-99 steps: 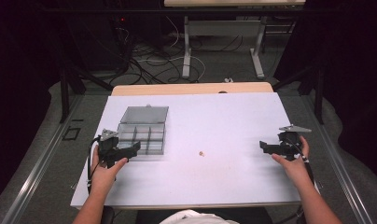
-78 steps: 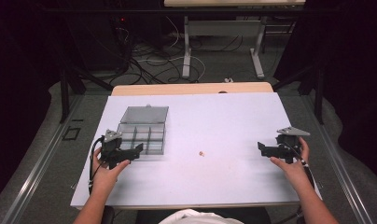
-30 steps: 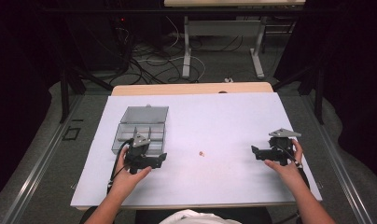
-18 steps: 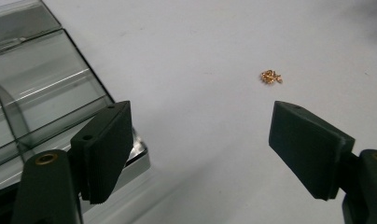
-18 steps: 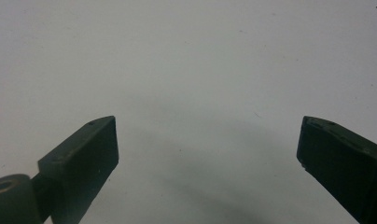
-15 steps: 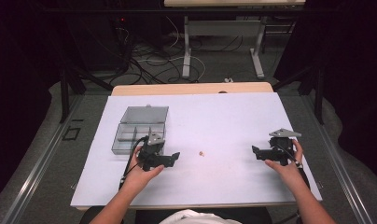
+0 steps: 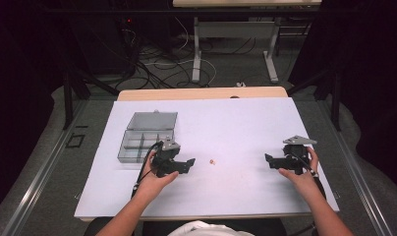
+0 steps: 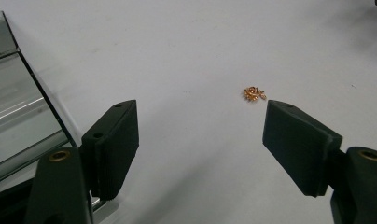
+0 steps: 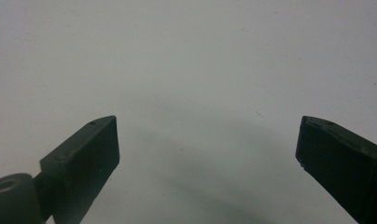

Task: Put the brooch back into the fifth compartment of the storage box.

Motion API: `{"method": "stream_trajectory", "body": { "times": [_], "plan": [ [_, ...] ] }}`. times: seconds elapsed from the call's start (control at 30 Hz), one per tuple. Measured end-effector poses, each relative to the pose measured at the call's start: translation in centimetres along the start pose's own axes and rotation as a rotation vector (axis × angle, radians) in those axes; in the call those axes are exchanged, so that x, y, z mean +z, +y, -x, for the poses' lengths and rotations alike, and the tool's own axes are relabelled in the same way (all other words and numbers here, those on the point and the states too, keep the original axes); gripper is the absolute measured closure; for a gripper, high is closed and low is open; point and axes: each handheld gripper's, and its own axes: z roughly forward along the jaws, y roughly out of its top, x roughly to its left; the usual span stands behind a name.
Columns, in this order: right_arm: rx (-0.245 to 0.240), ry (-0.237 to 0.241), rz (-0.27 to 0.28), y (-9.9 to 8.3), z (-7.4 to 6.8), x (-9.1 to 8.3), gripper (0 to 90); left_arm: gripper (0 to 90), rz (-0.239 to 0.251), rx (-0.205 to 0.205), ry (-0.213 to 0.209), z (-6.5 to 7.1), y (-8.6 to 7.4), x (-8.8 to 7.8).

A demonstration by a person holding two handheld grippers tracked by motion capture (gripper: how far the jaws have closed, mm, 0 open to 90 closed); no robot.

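A tiny gold-coloured trinket (image 7: pixel 212 161) lies on the white table near its middle. My left gripper (image 7: pixel 189 164) is open just left of it, jaws pointing right. In the left gripper view the trinket (image 8: pixel 254 93) lies a little ahead, near the tip of the right-hand jaw, while my left gripper (image 8: pixel 200 135) holds nothing. My right gripper (image 7: pixel 268 161) rests open near the table's right side, well apart from the trinket. In the right gripper view my right gripper (image 9: pixel 207 144) spans bare table.
A clear plastic compartment box (image 7: pixel 146 138) with its lid raised stands at the left, just behind the left hand; its wall (image 8: pixel 18 112) shows at the left of the left gripper view. The white table (image 7: pixel 245 128) is bordered by dark floor, with cables beyond.
My left gripper has travelled right from the table's left edge, past the box, to just beside the trinket. My right gripper has shifted a little left.
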Motion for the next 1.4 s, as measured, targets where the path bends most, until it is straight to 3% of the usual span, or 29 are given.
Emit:
{"method": "stream_trajectory", "body": {
  "times": [0.37,0.73,1.03,1.4],
  "plan": [
    [0.0,0.004,0.0,0.0,0.0,0.1,6.0,31.3,-0.001,0.055,0.018,0.8,0.9,1.1],
    [0.007,0.004,-0.004,-0.1,0.0,0.1,6.3,33.0,-0.004,0.085,-0.04,1.4,2.2,2.7],
    [0.009,0.009,-0.008,-0.1,0.1,0.2,6.6,36.5,-0.025,0.074,-0.094,1.7,3.1,4.2],
    [0.017,0.021,-0.014,-0.1,0.0,0.3,6.8,44.3,-0.053,0.054,-0.124,2.0,3.2,5.9]
  ]
}}
